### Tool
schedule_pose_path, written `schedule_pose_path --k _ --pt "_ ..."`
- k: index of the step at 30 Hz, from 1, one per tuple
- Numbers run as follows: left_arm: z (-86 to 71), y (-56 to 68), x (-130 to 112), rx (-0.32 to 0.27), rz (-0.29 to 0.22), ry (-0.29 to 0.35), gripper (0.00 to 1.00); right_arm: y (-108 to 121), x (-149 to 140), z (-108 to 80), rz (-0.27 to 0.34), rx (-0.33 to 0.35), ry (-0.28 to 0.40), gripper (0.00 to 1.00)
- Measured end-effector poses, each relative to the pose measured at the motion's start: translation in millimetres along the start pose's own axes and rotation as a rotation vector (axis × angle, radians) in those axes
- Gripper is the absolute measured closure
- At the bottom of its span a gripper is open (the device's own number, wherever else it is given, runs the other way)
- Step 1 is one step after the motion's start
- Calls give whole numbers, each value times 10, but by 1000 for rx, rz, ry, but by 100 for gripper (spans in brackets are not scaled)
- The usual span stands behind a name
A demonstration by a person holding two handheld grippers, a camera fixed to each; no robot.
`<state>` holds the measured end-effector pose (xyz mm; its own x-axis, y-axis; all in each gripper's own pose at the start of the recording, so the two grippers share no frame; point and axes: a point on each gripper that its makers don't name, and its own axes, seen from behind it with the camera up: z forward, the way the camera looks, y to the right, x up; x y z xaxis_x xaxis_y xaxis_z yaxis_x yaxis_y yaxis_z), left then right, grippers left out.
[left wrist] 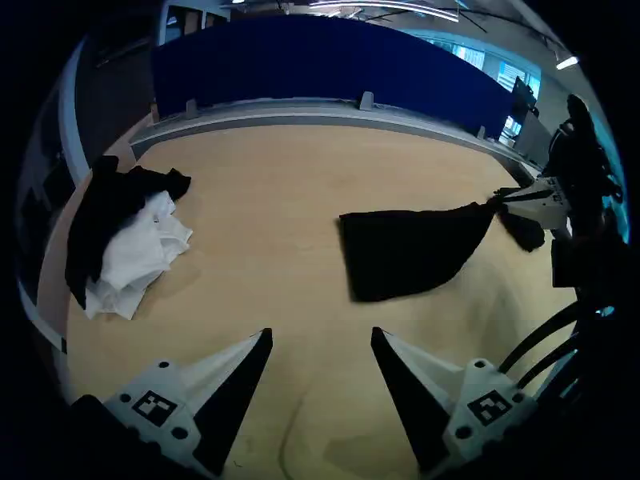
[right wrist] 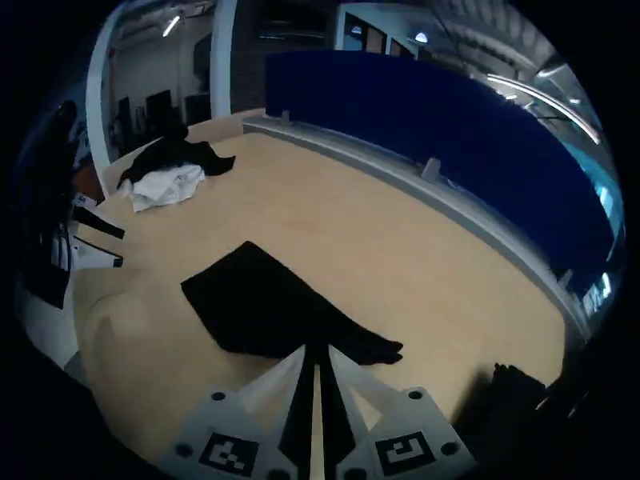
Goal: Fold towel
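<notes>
Here, the right tool (right wrist: 318, 349) pinches the black towel (right wrist: 256, 308); the left tool (left wrist: 321, 333) gapes open.

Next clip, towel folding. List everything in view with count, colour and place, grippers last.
table: one, light wood, under everything.
towel: one, black, lying mid-table, one corner drawn out toward the right gripper.
cloth pile: one heap, black and white pieces, at a far corner of the table; number of pieces unclear.
partition: one, dark blue, along the table's back edge.
left gripper: one, white with black fingers, open above bare table.
right gripper: one, white with black fingers, shut on the towel's corner.
</notes>
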<state>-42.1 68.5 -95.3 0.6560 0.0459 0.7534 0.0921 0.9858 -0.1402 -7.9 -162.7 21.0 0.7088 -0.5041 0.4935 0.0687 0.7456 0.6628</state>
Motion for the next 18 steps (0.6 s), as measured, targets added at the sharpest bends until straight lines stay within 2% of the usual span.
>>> schedule_pose_path --k 9,14,18 --pt "-9 43 29 -3 -6 12 9 -186 248 171 -62 44 9 96" --pt "-57 20 34 6 -9 16 9 -480 360 384 -82 98 13 96" --pt "-101 -15 37 17 -15 22 9 -832 443 612 -91 162 20 96"
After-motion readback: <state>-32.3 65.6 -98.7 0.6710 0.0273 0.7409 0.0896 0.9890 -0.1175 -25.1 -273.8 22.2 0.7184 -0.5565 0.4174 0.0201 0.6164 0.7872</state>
